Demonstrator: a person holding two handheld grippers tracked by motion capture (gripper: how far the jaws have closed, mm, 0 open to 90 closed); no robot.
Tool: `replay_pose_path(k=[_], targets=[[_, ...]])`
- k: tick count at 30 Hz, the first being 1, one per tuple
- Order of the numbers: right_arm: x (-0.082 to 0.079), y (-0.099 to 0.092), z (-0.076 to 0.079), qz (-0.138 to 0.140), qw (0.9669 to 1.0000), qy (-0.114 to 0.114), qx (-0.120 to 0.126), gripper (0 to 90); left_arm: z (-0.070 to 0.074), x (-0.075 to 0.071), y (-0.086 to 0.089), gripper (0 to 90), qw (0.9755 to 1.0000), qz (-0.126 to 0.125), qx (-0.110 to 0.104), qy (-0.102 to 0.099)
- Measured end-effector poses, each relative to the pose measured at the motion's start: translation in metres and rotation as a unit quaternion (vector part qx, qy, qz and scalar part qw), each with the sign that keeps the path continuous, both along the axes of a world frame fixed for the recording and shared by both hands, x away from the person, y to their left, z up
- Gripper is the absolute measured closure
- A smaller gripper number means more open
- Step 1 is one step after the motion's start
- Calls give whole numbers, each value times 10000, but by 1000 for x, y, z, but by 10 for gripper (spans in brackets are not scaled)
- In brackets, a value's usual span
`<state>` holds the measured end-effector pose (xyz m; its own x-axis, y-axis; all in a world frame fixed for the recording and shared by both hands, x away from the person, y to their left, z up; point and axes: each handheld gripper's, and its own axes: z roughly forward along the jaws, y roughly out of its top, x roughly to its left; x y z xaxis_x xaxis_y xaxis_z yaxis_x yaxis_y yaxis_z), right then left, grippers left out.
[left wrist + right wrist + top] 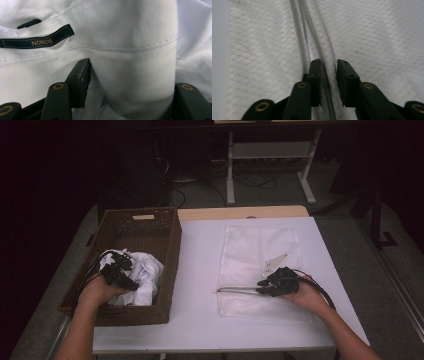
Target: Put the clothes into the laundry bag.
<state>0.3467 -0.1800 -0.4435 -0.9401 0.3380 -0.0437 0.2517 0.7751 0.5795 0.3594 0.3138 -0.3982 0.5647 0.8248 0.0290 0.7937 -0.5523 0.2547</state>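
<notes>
A crumpled white shirt [148, 276] lies in a brown wicker basket [173, 245] at the table's left. My left gripper [131, 284] reaches down into the basket. In the left gripper view its jaws [130, 75] clasp a thick fold of the shirt [130, 32] near the collar, below a black label [37, 41]. A white mesh laundry bag [250, 247] lies flat at the table's right. My right gripper [260, 287] lies low over it, pointing left. In the right gripper view its jaws [329, 65] pinch one edge of the bag's zipper [322, 50].
The white table [200, 270] has a wooden strip along its far edge. Bare surface lies between the basket and the bag. Beyond the table stand a metal table frame [270, 155] and cables on a dark floor.
</notes>
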Motion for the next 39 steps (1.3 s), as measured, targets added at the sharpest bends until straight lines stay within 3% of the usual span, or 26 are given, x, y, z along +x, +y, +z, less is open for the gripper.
replay_pose_path(k=[6, 9, 14, 21, 29, 33, 37, 38, 39], targets=[[2, -7, 8, -161, 9992, 117, 333, 816, 1, 1, 1, 434, 10000, 73, -46, 17], [4, -11, 14, -204, 9990, 155, 361, 837, 2, 2, 4, 474, 9998, 121, -144, 39], [12, -16, 22, -292, 9979, 264, 512, 848, 3, 4, 9, 606, 9992, 188, -333, 87], [17, -16, 21, -320, 9977, 304, 524, 844, 4, 7, 10, 727, 9985, 254, -448, 209], [18, -17, 23, -356, 9972, 297, 595, 840, 12, 7, 10, 784, 9977, 265, -517, 348], [20, -19, 25, -383, 9965, 306, 676, 838, 17, 5, 15, 787, 9953, 365, -842, 297], [22, -20, 27, -423, 9961, 298, 711, 837, 26, 1, 25, 788, 9886, 460, -1420, 200], [23, -20, 29, -438, 9959, 299, 735, 839, 32, -1, 30, 789, 9848, 513, -1655, 130], [23, -20, 29, -438, 9959, 299, 735, 839, 32, -1, 30, 789, 9848, 513, -1655, 130]])
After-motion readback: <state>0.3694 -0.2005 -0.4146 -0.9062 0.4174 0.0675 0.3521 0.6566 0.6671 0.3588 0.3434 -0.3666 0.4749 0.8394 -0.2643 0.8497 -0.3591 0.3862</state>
